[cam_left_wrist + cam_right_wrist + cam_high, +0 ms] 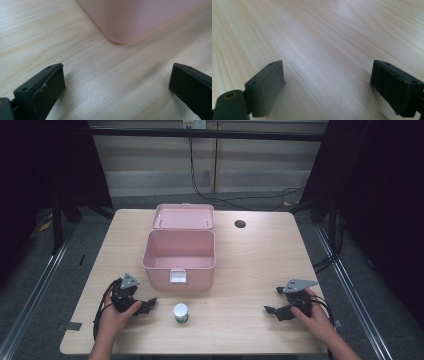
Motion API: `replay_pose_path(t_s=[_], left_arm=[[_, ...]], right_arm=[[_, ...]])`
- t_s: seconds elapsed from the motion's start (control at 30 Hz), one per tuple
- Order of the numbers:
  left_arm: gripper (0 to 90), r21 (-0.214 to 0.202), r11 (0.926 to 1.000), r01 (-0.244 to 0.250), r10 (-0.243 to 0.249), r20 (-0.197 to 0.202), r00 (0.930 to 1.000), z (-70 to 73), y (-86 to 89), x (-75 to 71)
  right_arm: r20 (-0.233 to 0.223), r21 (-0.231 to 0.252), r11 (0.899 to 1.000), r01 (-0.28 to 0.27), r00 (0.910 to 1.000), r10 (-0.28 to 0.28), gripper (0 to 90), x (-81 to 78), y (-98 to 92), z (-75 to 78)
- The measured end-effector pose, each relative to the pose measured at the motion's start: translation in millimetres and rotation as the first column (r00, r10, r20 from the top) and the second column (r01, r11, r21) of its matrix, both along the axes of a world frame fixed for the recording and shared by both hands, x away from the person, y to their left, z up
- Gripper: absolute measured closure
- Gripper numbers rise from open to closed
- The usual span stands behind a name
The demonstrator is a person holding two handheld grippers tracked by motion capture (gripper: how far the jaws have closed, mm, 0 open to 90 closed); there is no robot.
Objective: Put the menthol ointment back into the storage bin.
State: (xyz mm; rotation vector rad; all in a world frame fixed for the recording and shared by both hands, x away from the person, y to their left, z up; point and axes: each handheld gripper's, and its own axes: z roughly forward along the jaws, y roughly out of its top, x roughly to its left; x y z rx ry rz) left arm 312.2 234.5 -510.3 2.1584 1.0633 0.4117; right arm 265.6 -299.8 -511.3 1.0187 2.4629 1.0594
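Note:
A pink box (160,272) stands open in the middle of the wooden table (250,265), its lid (183,216) folded back behind it; the inside looks empty. A small jar (181,312) with a white cap and green label stands in front of the box. My left gripper (146,306) rests on the table to the left of the jar, open and holding nothing; in the left gripper view the left gripper (117,66) faces a rounded corner of the pink box (130,20). My right gripper (273,300) lies open at the right, and the right gripper (327,62) has bare wood between its jaws.
A round cable hole (240,224) sits in the table behind and right of the box. Dark curtains flank the table, and cables run across the floor beyond its far edge.

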Motion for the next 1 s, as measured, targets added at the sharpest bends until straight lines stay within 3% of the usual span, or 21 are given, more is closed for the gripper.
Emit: replay_pose_path(t_s=[0.1, 0.17, 0.27, 0.37, 0.43, 0.47, 0.53, 0.57, 0.7, 0.77, 0.8, 0.87, 1.0], left_arm=[[0.0, 0.0, 1.0, 0.004, -0.004, -0.008, 1.0, 0.7, 0.2, -0.2], [2.0, 0.038, 0.999, 0.022, -0.02, -0.049, 0.9986, 6.5, 0.3, -0.9], [21.9, 0.075, 0.9956, 0.057, -0.048, -0.108, 0.993, 18.0, -4.7, -5.4], [16.8, 0.147, 0.9796, 0.137, -0.111, -0.169, 0.9793, 28.7, -14.5, -13.0], [21.6, 0.149, 0.9671, 0.206, -0.172, -0.212, 0.962, 37.9, -20.9, -19.0], [21.1, 0.137, 0.9663, 0.218, -0.184, -0.225, 0.9568, 41.3, -24.8, -22.9], [20.2, 0.15, 0.9534, 0.262, -0.216, -0.267, 0.9392, 48.6, -31.3, -29.0], [19.8, 0.167, 0.9428, 0.289, -0.233, -0.289, 0.9285, 51.8, -34.5, -31.6], [19.7, 0.147, 0.9075, 0.394, -0.311, -0.396, 0.864, 57.8, -49.7, -39.6], [20.4, 0.153, 0.8908, 0.428, -0.332, -0.424, 0.8427, 60.9, -56.9, -41.1], [20.5, 0.166, 0.8807, 0.444, -0.344, -0.421, 0.8392, 62.7, -60.6, -41.4], [21.0, 0.167, 0.8733, 0.457, -0.356, -0.422, 0.8337, 66.0, -67.8, -41.7], [23.6, 0.177, 0.8516, 0.493, -0.385, -0.427, 0.818, 71.7, -83.2, -41.1]], right_arm=[[0.001, -0.001, 1.0, -0.001, 1.0, 0.001, 11.1, 0.1, -0.1, 0.0], [0.001, 0.0, 1.0, 0.0, 1.0, 0.0, 11.1, 0.1, 0.0, 0.0], [0.001, 0.0, 1.0, -0.001, 1.0, 0.001, 11.1, 0.1, 0.0, 0.0], [0.001, 0.0, 1.0, 0.0, 1.0, 0.0, 11.1, 0.1, 0.0, 0.0], [0.001, 0.0, 1.0, 0.0, 1.0, 0.0, 11.1, 0.1, 0.0, 0.0], [0.001, -0.001, 1.0, -0.001, 1.0, 0.001, 11.1, 0.1, -0.1, 0.0], [0.001, -0.001, 1.0, -0.001, 1.0, 0.001, 11.1, 0.1, -0.1, 0.0], [0.001, 0.0, 1.0, 0.0, 1.0, 0.0, 11.1, 0.1, 0.0, 0.0], [0.001, 0.0, 1.0, 0.0, 1.0, 0.0, 11.1, 0.1, 0.0, 0.0], [0.001, 0.0, 1.0, 0.0, 1.0, 0.0, 11.1, 0.1, 0.0, 0.0], [0.001, 0.0, 1.0, 0.0, 1.0, 0.0, 11.1, 0.0, 0.0, 0.0], [0.001, 0.0, 1.0, 0.0, 1.0, 0.0, 11.1, 0.1, 0.0, 0.0], [0.001, 0.0, 1.0, 0.0, 1.0, 0.0, 11.1, 0.0, 0.0, 0.0]])
